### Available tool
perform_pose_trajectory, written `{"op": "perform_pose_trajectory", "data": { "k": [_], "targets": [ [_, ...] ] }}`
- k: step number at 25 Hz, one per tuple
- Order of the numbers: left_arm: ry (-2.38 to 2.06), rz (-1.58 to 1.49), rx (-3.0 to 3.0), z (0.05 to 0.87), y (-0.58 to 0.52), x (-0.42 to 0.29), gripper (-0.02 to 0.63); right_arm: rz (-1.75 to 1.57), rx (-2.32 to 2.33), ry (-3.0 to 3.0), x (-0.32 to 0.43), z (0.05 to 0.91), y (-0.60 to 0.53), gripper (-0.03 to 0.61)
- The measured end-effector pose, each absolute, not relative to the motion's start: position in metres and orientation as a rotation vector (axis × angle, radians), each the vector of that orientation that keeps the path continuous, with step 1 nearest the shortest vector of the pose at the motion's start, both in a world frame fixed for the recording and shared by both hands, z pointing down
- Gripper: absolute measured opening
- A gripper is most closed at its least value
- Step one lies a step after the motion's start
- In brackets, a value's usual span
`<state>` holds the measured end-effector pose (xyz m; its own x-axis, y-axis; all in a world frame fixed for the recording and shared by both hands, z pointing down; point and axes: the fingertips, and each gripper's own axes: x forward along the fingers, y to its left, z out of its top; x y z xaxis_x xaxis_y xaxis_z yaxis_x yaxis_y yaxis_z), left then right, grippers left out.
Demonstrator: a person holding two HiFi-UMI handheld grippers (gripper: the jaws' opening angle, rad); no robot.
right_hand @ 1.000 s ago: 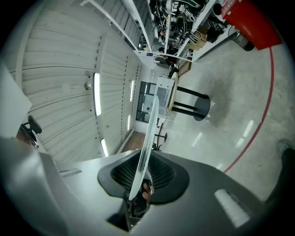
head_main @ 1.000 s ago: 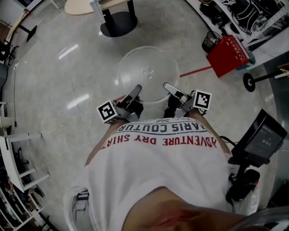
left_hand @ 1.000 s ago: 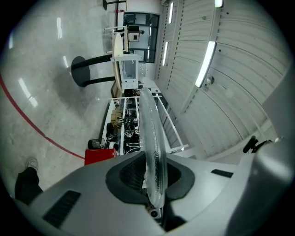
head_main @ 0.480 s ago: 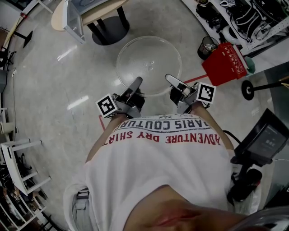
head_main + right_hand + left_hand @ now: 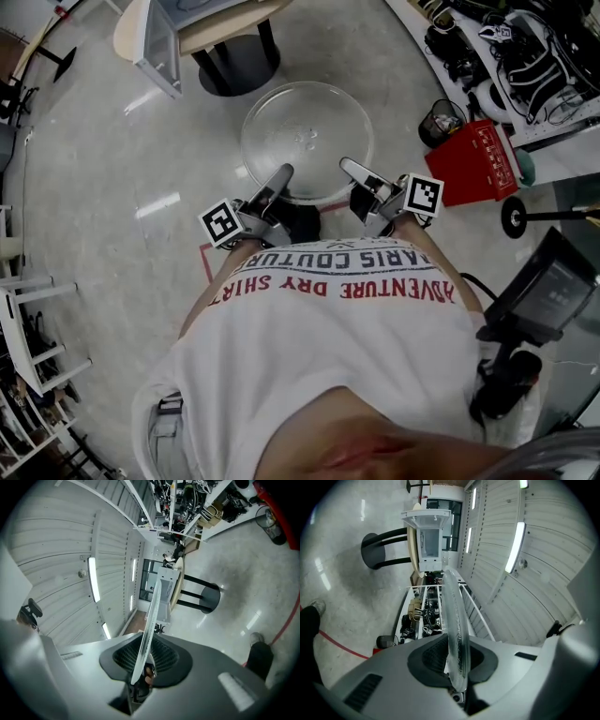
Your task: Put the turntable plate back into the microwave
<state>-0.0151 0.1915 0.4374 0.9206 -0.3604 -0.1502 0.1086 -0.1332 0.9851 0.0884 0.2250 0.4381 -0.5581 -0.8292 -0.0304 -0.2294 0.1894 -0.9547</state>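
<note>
The clear glass turntable plate (image 5: 307, 139) is held level over the floor in front of the person, gripped at its near rim from both sides. My left gripper (image 5: 284, 174) is shut on its near-left rim and my right gripper (image 5: 347, 167) is shut on its near-right rim. In the left gripper view the plate (image 5: 454, 616) stands edge-on between the dark pads (image 5: 433, 656). It is edge-on in the right gripper view too (image 5: 149, 620). The white microwave (image 5: 427, 538) sits on a round table (image 5: 202, 33) ahead, with its door (image 5: 157, 49) hanging open.
The table's black pedestal base (image 5: 239, 67) stands just beyond the plate. A red box (image 5: 483, 161) and a black bin (image 5: 439, 122) sit on the floor at the right, below cluttered shelves (image 5: 525, 47). A black stand with a screen (image 5: 544, 291) is near right.
The table and microwave have come further into view at the top left, and the red box has slid right. Both grippers keep the same hold on the plate.
</note>
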Motion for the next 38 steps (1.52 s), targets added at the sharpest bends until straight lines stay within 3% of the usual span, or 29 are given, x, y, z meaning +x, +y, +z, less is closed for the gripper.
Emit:
{"op": "perform_pose_trajectory", "data": {
  "k": [19, 38],
  "targets": [
    [-0.255, -0.525, 1.64, 0.44, -0.177, 0.001, 0.028, -1.423, -0.959, 1.989, 0.11, 0.439, -0.156, 0.048],
    [-0.513, -0.678, 1.561, 0.448, -0.335, 0.032, 0.028, -1.6, -0.735, 2.099, 0.145, 0.451, -0.343, 0.048]
  ]
}}
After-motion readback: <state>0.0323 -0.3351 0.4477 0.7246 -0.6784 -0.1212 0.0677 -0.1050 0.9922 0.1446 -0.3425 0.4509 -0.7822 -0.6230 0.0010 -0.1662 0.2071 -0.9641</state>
